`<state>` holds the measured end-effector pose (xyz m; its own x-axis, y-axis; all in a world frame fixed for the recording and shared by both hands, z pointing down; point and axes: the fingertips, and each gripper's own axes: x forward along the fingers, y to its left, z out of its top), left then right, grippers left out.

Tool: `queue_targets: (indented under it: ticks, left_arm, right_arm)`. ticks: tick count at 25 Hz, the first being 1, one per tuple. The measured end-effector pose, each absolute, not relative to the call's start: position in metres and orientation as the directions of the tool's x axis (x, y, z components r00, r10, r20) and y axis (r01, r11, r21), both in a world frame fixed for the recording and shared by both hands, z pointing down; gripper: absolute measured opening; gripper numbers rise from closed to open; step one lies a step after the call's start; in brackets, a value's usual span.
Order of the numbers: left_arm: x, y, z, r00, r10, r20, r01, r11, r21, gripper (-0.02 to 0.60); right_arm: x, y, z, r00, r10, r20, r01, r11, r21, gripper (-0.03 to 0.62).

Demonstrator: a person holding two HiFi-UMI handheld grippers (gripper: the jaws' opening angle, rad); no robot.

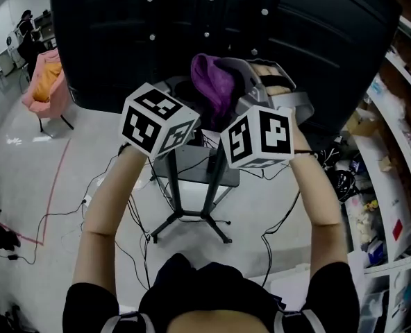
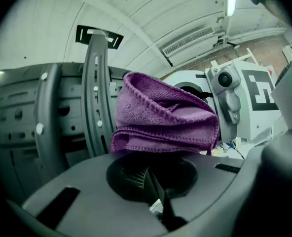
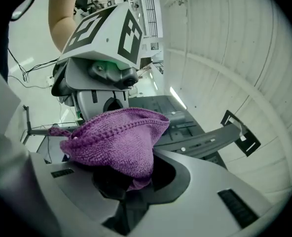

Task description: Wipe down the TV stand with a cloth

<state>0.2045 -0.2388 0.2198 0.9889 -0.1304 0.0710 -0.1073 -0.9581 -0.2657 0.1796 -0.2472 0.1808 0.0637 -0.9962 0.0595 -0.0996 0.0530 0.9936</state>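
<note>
A folded purple cloth (image 1: 212, 83) is held up in the air between my two grippers, in front of the back of a large black TV (image 1: 191, 26). The TV's stand (image 1: 191, 210) has a black post and splayed legs on the floor below. My left gripper (image 2: 158, 154) is shut, with the cloth (image 2: 165, 117) bunched over its jaws. My right gripper (image 3: 126, 181) is shut on the cloth (image 3: 116, 139) from the other side. Each gripper view shows the other gripper facing it across the cloth. A grey mounting bracket (image 2: 94, 83) on the TV's back rises just behind.
A pink armchair (image 1: 47, 85) stands far left. Loose cables (image 1: 115, 207) trail over the floor round the stand's legs. Cluttered shelves (image 1: 393, 151) run down the right side. A red tape line (image 1: 53, 186) marks the floor at left.
</note>
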Motion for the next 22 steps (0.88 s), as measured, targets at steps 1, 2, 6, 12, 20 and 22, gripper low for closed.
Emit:
queue_targets:
  ticks: [1, 2, 6, 12, 20, 22]
  left_arm:
    - [0.208, -0.238, 0.203, 0.989, -0.134, 0.06, -0.111, -0.951, -0.289, 0.006]
    - [0.211, -0.237, 0.185, 0.989, -0.137, 0.049, -0.115, -0.944, -0.31, 0.006]
    - [0.218, -0.24, 0.121, 0.989, -0.147, 0.01, -0.132, -0.914, -0.383, 0.006]
    - [0.224, -0.247, 0.034, 0.983, -0.168, -0.072, -0.182, -0.869, -0.461, 0.006]
    - [0.254, -0.257, 0.007, 0.989, -0.14, -0.051, -0.147, -0.871, -0.468, 0.006]
    - [0.261, -0.257, 0.005, 0.989, -0.139, -0.054, -0.148, -0.866, -0.478, 0.006]
  right_arm:
    - [0.181, -0.246, 0.164, 0.059, -0.997, 0.041, -0.087, 0.036, 0.996, 0.064]
    - [0.182, -0.245, 0.147, 0.055, -0.998, 0.02, -0.071, 0.016, 0.997, 0.064]
    - [0.186, -0.244, 0.083, 0.036, -0.998, -0.049, -0.025, -0.05, 0.998, 0.064]
    - [0.188, -0.248, 0.006, 0.003, -0.995, -0.102, -0.033, -0.102, 0.994, 0.064]
    - [0.22, -0.26, -0.02, 0.055, -0.997, -0.056, -0.108, -0.062, 0.992, 0.064]
    - [0.229, -0.259, -0.021, 0.068, -0.997, -0.041, -0.124, -0.049, 0.991, 0.064]
